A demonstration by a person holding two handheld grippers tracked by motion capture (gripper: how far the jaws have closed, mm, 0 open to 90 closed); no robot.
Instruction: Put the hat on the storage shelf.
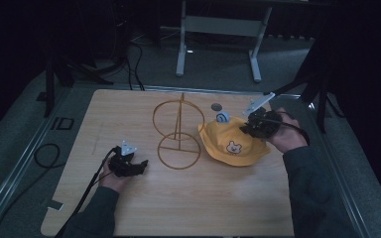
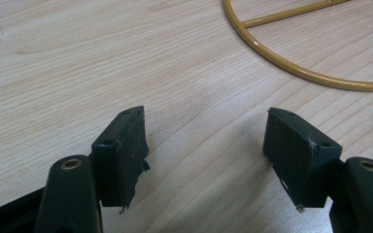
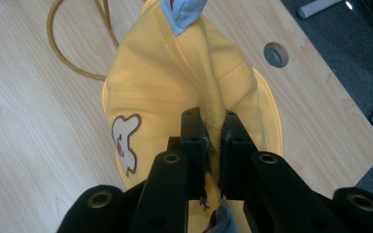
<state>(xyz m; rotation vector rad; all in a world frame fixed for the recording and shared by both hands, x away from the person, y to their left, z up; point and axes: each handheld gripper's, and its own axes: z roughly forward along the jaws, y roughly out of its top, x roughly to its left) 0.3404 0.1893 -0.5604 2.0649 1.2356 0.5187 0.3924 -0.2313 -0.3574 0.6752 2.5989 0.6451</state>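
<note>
Your right gripper (image 3: 212, 141) is pinching the yellow hat (image 3: 175, 82). Its two black jaws are pressed together on a fold of the cloth near the top seam, so the hat bunches up into a ridge between them. That is a good place to grab, because the cloth there is soft and folds easily.

In the high view, the yellow hat (image 1: 230, 142) sits on the right part of the wooden table (image 1: 129, 208), just beside the gold wire stand (image 1: 177, 131). Your right gripper (image 1: 250, 126) is at the far right side of the hat, and the brim looks like it hangs down to the table (it has a little bear face on the front and a blue tag on top).

The stand is upright, with one ring flat on the table and another ring up high. I think the hat is meant to go on it, so holding the hat by its top lets the open side hang down, ready to drop over the ring.

Your left gripper (image 1: 140, 165) rests low near the stand's bottom ring. Its jaws are spread wide with nothing between them. It waits close by, maybe to hold the gold ring (image 2: 301, 68) steady.
</note>
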